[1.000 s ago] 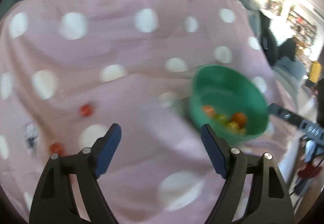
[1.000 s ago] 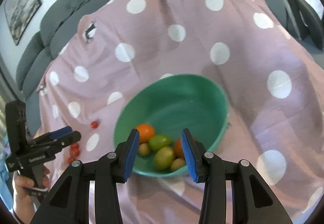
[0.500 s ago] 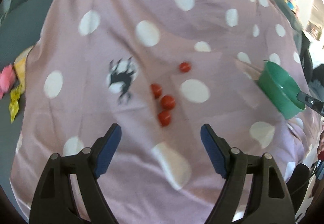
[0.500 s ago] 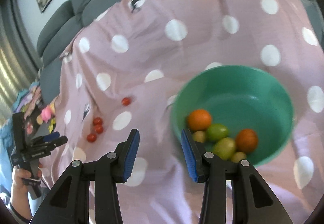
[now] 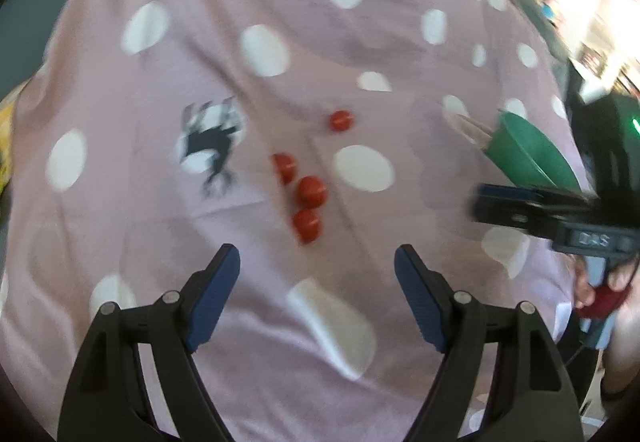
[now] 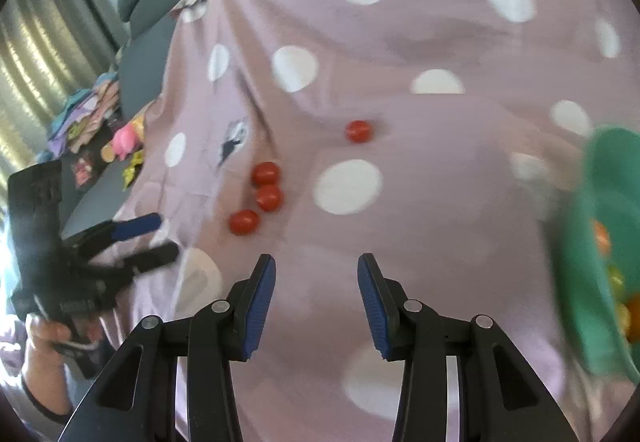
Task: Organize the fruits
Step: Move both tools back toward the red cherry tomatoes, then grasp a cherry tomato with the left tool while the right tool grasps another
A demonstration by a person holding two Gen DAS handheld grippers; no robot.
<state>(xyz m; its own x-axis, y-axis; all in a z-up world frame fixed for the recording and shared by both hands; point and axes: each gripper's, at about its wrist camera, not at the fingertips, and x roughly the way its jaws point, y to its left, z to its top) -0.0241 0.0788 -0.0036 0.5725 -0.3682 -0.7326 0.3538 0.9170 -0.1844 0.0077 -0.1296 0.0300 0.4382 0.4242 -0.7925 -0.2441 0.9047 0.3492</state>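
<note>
Both my jaws hang open and empty, three red tomatoes [image 5: 308, 198] just ahead of my left gripper [image 5: 317, 282].

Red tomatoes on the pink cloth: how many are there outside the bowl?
4: three clustered together, and one apart nearer the green bowl.

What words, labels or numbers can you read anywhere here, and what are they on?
Right tool: a small white label on its body, blurred, not readable.
Left tool: a small label on its body, too blurred to read.
Cloth: only dots and a dark animal print, no text.
</note>
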